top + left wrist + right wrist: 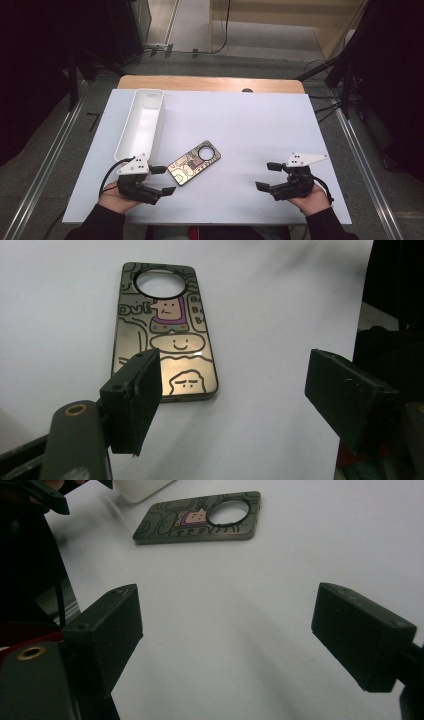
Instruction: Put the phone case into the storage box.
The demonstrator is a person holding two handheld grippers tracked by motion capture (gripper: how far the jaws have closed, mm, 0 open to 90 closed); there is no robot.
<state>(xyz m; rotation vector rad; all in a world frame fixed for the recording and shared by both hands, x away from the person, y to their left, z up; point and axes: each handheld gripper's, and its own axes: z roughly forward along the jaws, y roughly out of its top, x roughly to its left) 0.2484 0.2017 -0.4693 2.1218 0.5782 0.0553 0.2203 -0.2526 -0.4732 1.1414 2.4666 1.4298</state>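
Phone case (194,163), cartoon-printed, lies flat on the white bench (260,130) beside the white tray (141,124), just ahead of my left gripper (163,180), both my grippers wide and empty.

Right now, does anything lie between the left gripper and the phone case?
Nothing visible does. The left gripper is open beside the phone case, which lies flat on bare white table; the white tray sits farther back.

phone case (165,332), left of figure: I read bubble letters "OVE", first letter cut by the edge
phone case, right of figure: stacked "Bo / Bo / Bo", partly cropped
phone case, other views: lettering too small for me to read
elsewhere: no readable text
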